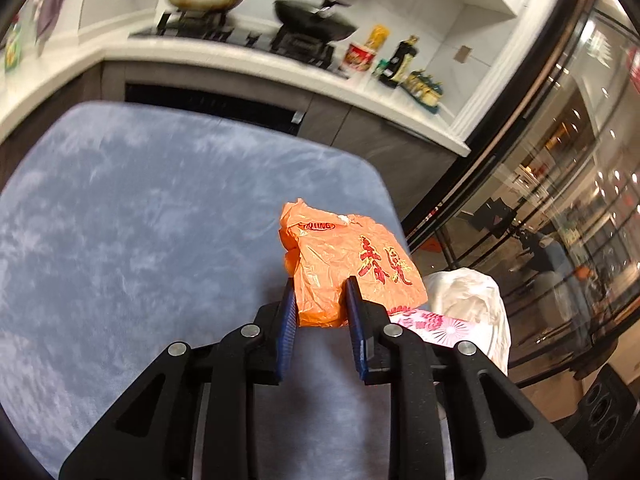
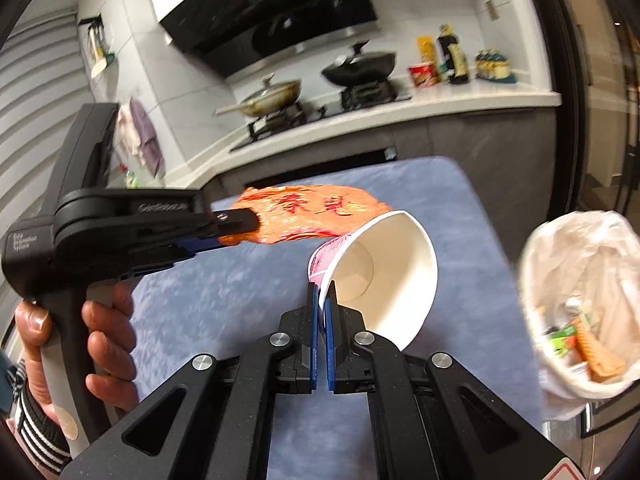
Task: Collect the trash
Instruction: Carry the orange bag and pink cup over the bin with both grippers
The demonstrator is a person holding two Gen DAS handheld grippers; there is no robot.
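Both pieces lifted, none binned yet: left claw (image 1: 320,300) clamps orange plastic bag (image 1: 348,260), right claw (image 2: 321,300) pinches paper cup (image 2: 396,272) rim, left of lined trash bin (image 2: 580,300), above blue surface (image 2: 460,208).

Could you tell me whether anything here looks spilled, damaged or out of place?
Nothing looks spilled or broken. The paper cup is tipped on its side only because the right gripper pinches its rim; the left gripper holds the crumpled orange bag.

Orange, blue, white and pink

The bag (image 1: 344,264) is orange with red characters; the tabletop (image 1: 140,220) mottled blue-grey; the cup (image 2: 384,276) white inside, pink-patterned outside; the bin liner (image 2: 580,248) looks whitish, though blurred.
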